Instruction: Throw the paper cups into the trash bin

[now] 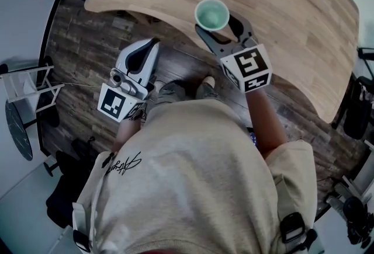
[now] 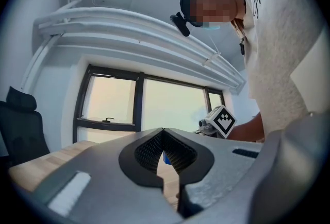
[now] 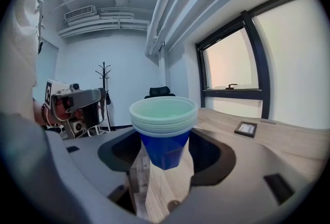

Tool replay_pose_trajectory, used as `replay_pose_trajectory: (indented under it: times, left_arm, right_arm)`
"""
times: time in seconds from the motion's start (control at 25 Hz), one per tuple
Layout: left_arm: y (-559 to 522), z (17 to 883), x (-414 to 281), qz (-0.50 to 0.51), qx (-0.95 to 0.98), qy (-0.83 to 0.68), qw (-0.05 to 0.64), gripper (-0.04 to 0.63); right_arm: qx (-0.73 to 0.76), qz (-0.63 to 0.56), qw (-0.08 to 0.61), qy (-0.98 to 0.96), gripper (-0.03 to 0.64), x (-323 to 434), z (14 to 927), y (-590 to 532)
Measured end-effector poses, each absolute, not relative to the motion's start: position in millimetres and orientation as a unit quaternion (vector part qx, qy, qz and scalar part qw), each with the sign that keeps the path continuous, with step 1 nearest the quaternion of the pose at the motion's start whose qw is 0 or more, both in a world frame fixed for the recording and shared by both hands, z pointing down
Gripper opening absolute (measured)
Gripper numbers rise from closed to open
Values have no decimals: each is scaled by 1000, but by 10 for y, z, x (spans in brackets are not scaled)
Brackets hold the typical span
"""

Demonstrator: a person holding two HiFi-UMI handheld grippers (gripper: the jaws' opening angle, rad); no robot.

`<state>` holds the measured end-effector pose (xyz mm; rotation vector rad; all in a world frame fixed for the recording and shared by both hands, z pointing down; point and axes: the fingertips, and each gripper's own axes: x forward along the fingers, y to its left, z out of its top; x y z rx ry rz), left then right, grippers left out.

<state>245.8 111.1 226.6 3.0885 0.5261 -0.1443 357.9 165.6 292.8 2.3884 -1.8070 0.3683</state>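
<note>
- Holding cups [image 1: 211, 14] in right gripper [image 1: 218, 30], jaws closed on them, at worktop [image 1: 280, 7] edge in head view; left gripper [image 1: 153, 44] lower, apart.
- Left gripper view: jaws pinched together, nothing between.
- Right gripper view: clamped round cups [image 3: 164, 130] under rims. Keep upright, squeeze lightly to avoid crushing; find bin, seen nowhere yet, then release only right over it.

Bright window [image 3: 232, 68] glare; fisheye edges dark.
</note>
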Motion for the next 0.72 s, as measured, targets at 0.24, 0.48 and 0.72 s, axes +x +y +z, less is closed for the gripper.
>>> replay_pose_trajectory:
  times: [0.24,0.48,0.72]
  left_arm:
    - [544,2224,2006,-51,992,112,-1,3]
    - [8,2159,1545,-55,997,59,-11,3]
    - [-565,2315,1163,-52,998,-5,-19,3]
  right_arm:
    - [756,112,64,-642,284,3207,2825,1020]
    - [718,99,74,-685,284,2776,2746,327]
    - [673,91,70,-730,284,2413,2882,-425]
